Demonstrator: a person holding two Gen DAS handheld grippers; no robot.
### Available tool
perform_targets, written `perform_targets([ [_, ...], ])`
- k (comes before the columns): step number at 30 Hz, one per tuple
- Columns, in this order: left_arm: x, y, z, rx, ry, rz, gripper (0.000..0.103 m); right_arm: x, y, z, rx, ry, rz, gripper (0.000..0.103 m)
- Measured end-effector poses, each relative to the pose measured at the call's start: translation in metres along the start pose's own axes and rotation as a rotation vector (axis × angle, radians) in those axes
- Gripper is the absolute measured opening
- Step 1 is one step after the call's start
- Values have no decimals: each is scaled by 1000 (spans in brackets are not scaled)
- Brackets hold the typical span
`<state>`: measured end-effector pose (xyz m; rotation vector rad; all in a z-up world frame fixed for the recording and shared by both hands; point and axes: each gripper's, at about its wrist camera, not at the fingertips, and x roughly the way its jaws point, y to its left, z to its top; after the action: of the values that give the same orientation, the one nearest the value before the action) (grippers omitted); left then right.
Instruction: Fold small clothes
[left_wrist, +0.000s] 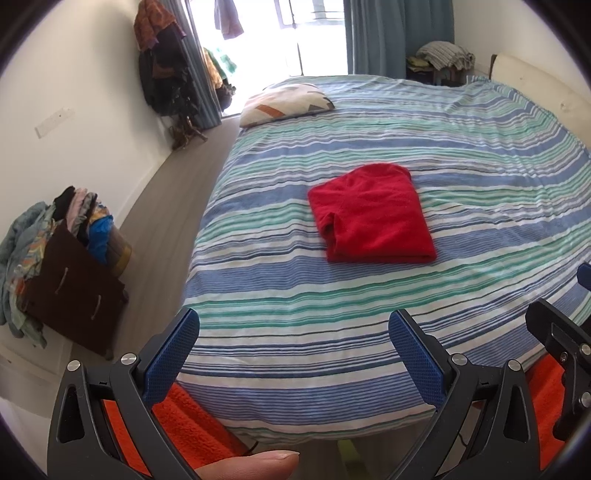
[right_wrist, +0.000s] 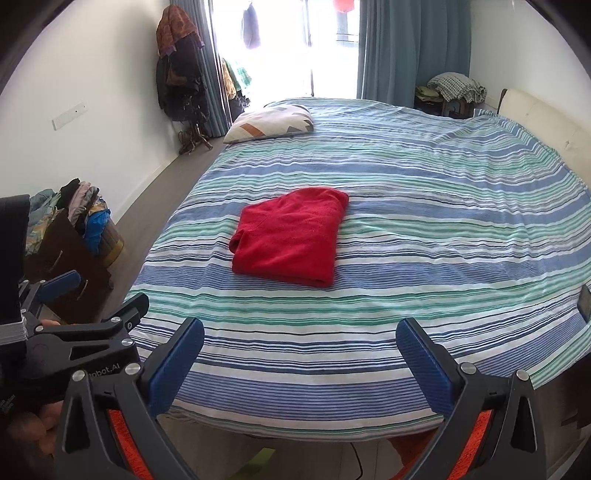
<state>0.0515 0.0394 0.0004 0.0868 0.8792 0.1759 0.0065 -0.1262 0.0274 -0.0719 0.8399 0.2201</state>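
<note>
A small red garment (left_wrist: 371, 214) lies folded into a neat rectangle on the striped bedspread (left_wrist: 480, 155), near the middle of the bed. It also shows in the right wrist view (right_wrist: 290, 236). My left gripper (left_wrist: 293, 350) is open and empty, held back over the bed's near edge, well short of the garment. My right gripper (right_wrist: 301, 358) is open and empty too, at the near edge. The left gripper's body shows at the left of the right wrist view (right_wrist: 74, 332).
A patterned pillow (left_wrist: 286, 103) lies at the bed's far left corner. A dark box stuffed with clothes (left_wrist: 74, 266) stands on the floor left of the bed. A coat rack (left_wrist: 166, 70) stands by the window. A headboard (left_wrist: 543, 88) is at the right.
</note>
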Motion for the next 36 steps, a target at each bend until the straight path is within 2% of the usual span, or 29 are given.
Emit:
perform_targets([
  [13, -3, 0, 2, -7, -15, 22, 103, 2, 1, -3, 12, 16, 48, 103],
  [28, -7, 1, 2, 3, -30, 46, 103, 6, 4, -3, -4, 35, 44, 103],
  [36, -11, 2, 5, -2, -35, 34, 103, 2, 3, 0, 10, 32, 78, 103],
])
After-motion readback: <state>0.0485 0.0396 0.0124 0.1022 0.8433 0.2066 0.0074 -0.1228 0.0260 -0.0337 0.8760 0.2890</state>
